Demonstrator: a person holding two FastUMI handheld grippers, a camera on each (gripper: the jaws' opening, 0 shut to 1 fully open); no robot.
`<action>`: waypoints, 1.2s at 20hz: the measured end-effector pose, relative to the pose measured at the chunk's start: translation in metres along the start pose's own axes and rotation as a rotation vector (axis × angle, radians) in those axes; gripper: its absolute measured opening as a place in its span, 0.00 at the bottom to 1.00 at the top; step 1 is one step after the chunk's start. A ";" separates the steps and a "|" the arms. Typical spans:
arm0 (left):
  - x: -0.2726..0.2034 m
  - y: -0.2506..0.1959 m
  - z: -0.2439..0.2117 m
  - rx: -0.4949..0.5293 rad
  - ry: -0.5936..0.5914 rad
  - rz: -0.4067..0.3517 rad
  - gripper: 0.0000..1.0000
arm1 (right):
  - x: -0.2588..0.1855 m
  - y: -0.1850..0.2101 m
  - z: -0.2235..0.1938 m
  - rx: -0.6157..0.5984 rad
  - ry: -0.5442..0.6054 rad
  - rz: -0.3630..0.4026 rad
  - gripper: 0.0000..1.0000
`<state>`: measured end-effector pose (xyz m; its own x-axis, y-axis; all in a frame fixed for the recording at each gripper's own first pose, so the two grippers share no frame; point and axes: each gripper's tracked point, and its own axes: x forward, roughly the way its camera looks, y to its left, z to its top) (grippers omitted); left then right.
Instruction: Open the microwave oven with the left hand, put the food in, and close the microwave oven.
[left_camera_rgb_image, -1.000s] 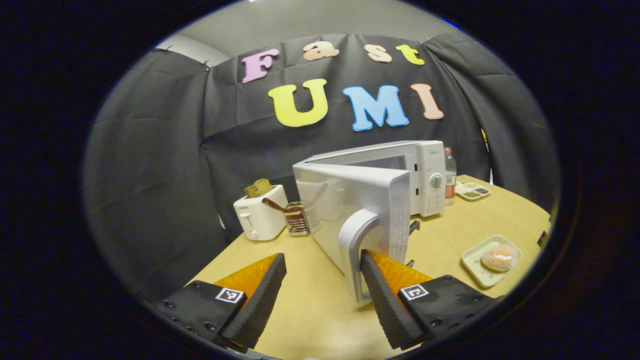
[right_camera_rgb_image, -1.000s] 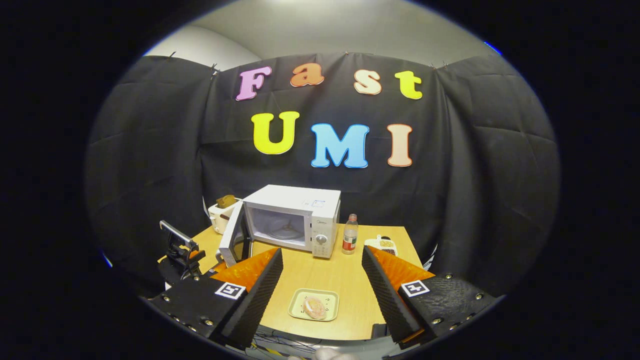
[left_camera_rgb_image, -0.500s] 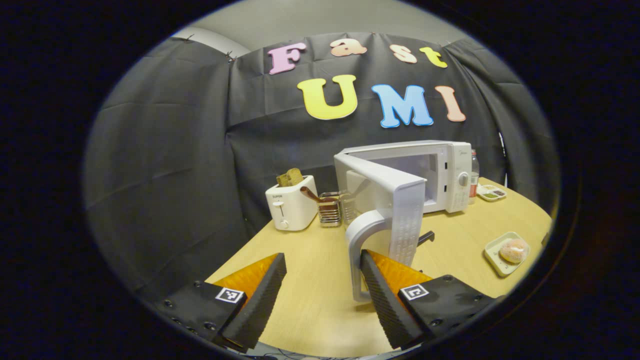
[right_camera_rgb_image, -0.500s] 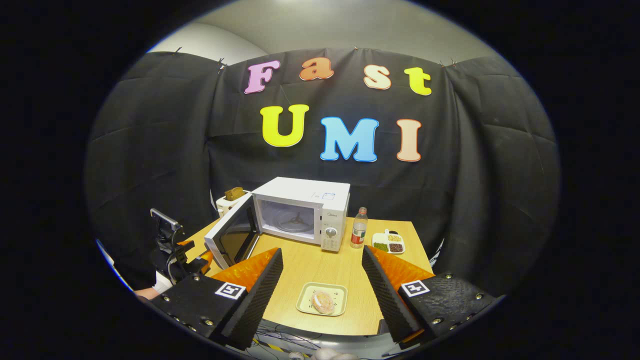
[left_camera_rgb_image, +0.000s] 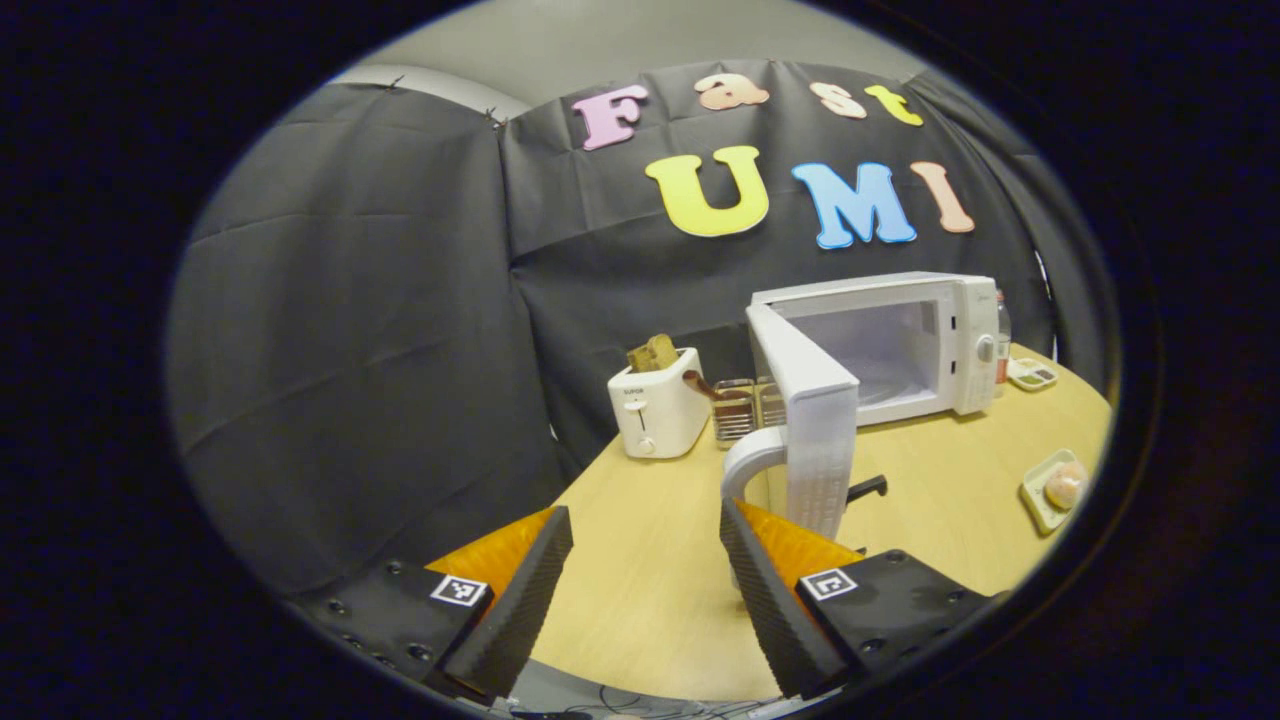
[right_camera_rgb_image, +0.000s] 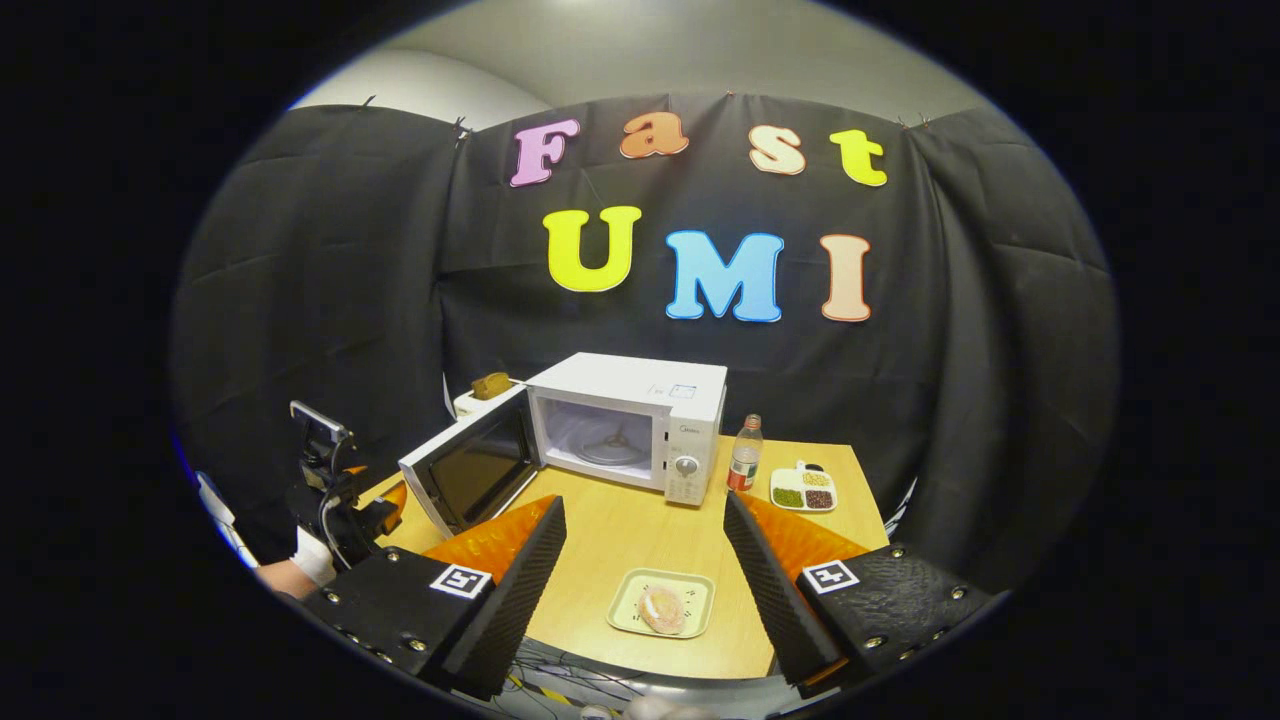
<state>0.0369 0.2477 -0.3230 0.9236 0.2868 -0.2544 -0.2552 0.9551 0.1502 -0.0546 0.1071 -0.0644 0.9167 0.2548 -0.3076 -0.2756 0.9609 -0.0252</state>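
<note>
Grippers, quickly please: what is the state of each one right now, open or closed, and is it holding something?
Left gripper: open, one finger hooked behind the microwave door handle.
Right gripper: open, holding nothing, above the plate.

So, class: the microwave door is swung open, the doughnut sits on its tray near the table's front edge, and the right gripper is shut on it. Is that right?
One slip: the right gripper is open, fingers wide apart above the doughnut and its tray, as the right gripper view shows. The microwave door is indeed open.
</note>
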 end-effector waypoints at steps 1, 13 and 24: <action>-0.008 -0.001 0.003 -0.002 -0.002 0.005 1.00 | 0.001 -0.003 -0.005 -0.002 0.007 0.007 1.00; -0.196 -0.094 0.168 -0.064 -0.178 -0.104 1.00 | 0.012 -0.054 -0.148 -0.084 0.216 0.180 0.98; -0.215 -0.146 0.260 -0.128 -0.234 -0.242 1.00 | 0.091 -0.031 -0.244 -0.060 0.382 0.212 0.97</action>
<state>-0.0498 0.0273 -0.0423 0.9984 0.0403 -0.0405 -0.0409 0.9991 -0.0126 -0.0329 0.0743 -0.3237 0.6687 0.3769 -0.6410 -0.4727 0.8809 0.0248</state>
